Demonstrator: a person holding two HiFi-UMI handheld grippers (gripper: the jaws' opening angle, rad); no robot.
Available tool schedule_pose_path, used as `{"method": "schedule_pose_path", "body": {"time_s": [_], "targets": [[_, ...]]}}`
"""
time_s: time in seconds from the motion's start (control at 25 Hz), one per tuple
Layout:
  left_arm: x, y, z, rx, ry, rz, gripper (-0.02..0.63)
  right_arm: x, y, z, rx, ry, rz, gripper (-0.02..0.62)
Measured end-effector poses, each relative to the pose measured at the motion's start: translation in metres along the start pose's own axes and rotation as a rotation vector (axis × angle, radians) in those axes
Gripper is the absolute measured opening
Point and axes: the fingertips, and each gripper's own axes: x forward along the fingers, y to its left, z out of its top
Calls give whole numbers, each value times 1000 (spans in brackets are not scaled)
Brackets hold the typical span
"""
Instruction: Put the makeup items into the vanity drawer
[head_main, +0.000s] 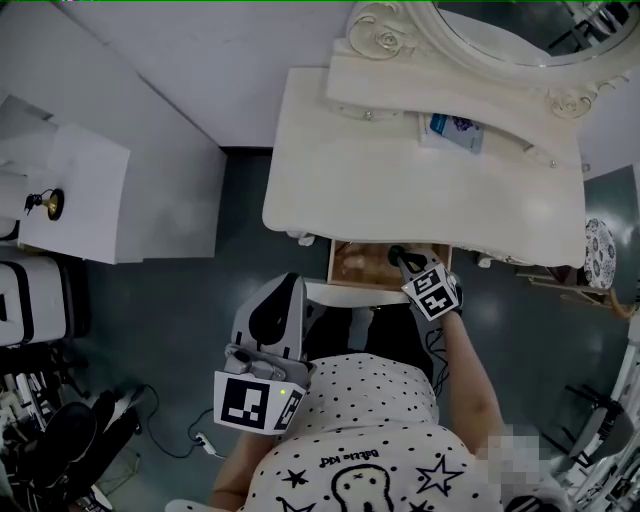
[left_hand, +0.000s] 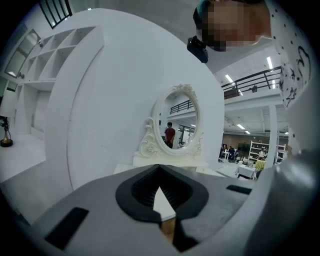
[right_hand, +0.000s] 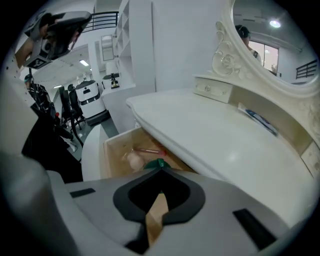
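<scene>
Inventory of your station:

- Vanity drawer: pulled out beneath the front edge of the vanity surface, wooden inside.
- Makeup items, all lying in the drawer: a pink stick, a pale round puff just beside it, and a green item, partly hidden behind your claw.
- Blue-and-white packet: at the back of the surface, below the oval mirror.
- Your right claw: over the open drawer, jaws drawn together with nothing between them.
- Your left claw: held near your body, well apart from the drawer, pointing towards the vanity, jaws likewise closed and empty.
</scene>
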Motion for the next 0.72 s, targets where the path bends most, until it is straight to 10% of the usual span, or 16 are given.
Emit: {"method": "schedule_pose_path", "body": {"time_s": [0.72], "targets": [[5,7,-1,-9,11,18,-3,35,-4,-27,0,146,36,11]]}}
